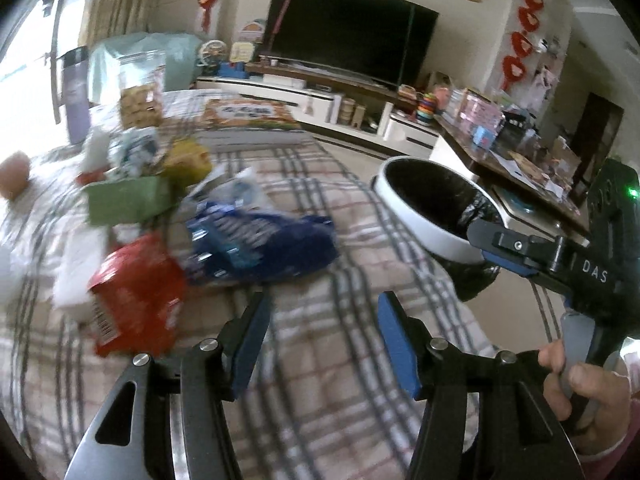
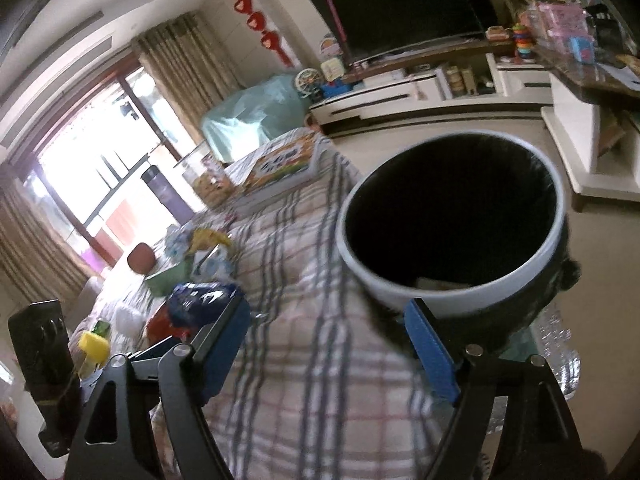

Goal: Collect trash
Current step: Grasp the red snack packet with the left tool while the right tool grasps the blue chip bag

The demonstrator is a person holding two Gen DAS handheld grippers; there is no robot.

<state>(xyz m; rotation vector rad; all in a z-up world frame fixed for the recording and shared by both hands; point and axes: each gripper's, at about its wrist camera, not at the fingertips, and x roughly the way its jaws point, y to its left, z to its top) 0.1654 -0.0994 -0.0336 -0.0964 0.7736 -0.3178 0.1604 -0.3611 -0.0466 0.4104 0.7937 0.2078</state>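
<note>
Hovering between picks: your left gripper (image 1: 324, 344) and right gripper (image 2: 328, 352) both gape, holding nothing; reach left for the blue wrapper (image 1: 264, 240), then carry it right to the bin (image 2: 452, 216).

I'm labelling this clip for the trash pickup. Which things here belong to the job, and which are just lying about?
Part of the job:
- blue wrapper
- red packet
- green box
- yellow wrapper
- white bin with black liner
- left gripper and right gripper, both with jaws open and empty

Just lying about:
- television
- purple flask
- snack jar
- flat printed box
</note>
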